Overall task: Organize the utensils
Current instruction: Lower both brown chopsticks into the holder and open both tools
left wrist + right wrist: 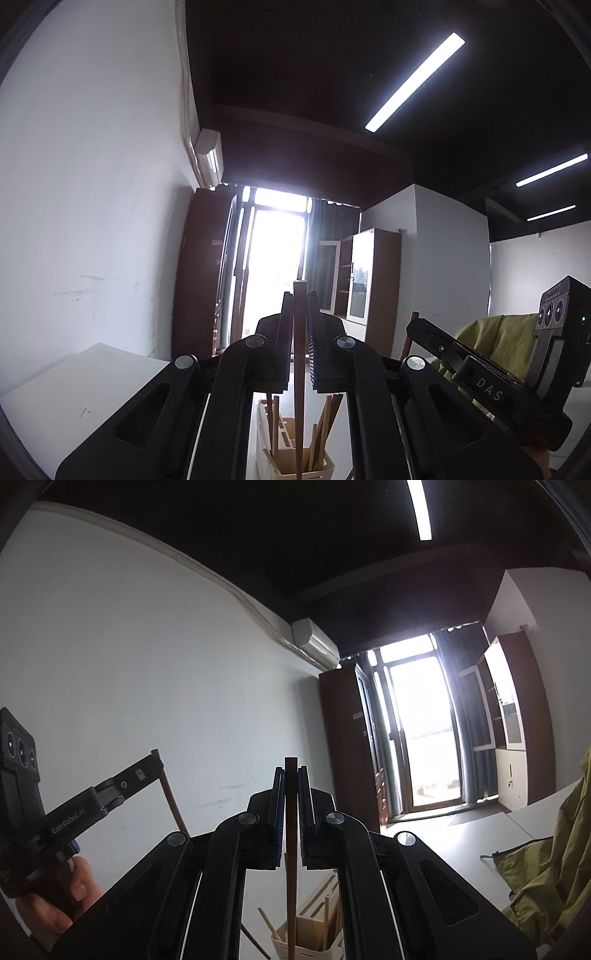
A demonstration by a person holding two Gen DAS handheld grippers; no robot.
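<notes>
My left gripper point(300, 295) is shut on a wooden chopstick point(299, 387) that stands upright, its lower end down in a cream slotted utensil holder point(273, 463) with several other chopsticks. My right gripper point(291, 771) is shut on a dark brown chopstick point(291, 849), also upright, its lower end reaching the same cream holder point(308, 950). The right gripper point(417, 326) shows at the right of the left wrist view. The left gripper point(149, 766) shows at the left of the right wrist view, held by a hand, with its chopstick point(171, 797).
A white table point(74, 387) lies under both grippers. An olive-green cloth point(546, 867) is heaped at the right. Ahead are a bright glass door point(275, 266), brown cabinets point(373, 284) and a white wall point(147, 664) on the left.
</notes>
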